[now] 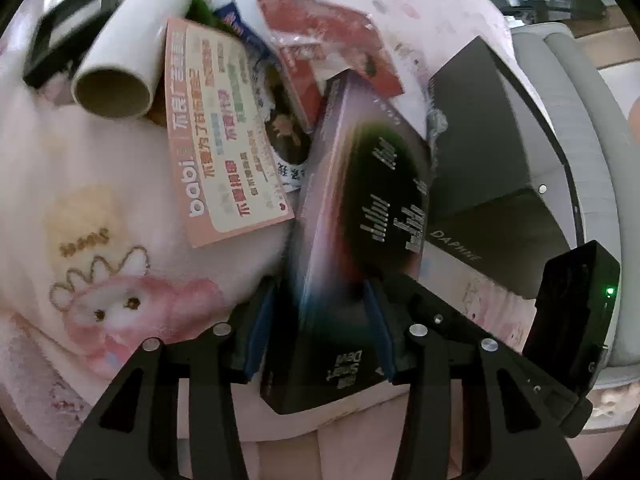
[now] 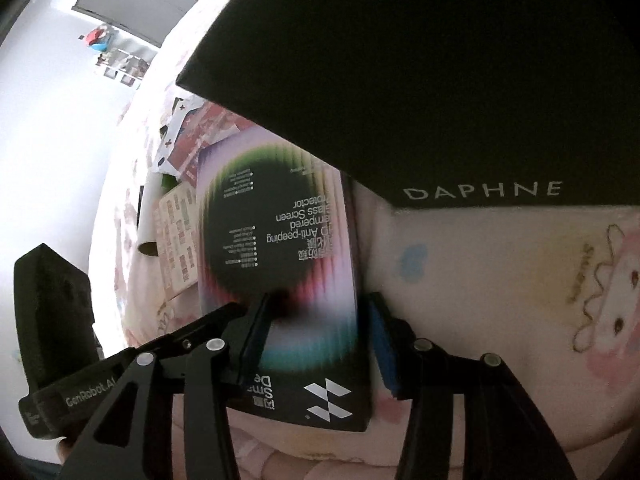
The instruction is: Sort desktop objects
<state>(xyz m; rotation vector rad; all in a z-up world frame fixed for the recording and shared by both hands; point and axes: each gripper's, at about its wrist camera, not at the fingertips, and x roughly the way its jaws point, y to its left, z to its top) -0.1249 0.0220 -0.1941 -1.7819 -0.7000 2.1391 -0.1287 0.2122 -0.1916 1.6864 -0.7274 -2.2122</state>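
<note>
Fingers (image 1: 256,336) of both grippers part-open, straddling screen protector box (image 2: 288,248)

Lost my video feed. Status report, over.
Left gripper and right gripper both straddle the screen protector box, grip unclear. Black Daphne box close beside it; pink card opposite.

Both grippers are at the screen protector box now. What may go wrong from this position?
1. The screen protector box sits between both grippers' fingers, tilted; whether the left gripper truly clamps it is unclear, and the right gripper shows a gap at one pad, so the box may slip or twist.
2. Its far end lies beside the black DAPHNE box and over the red packet and babi card, so moving it may drag these.
</note>
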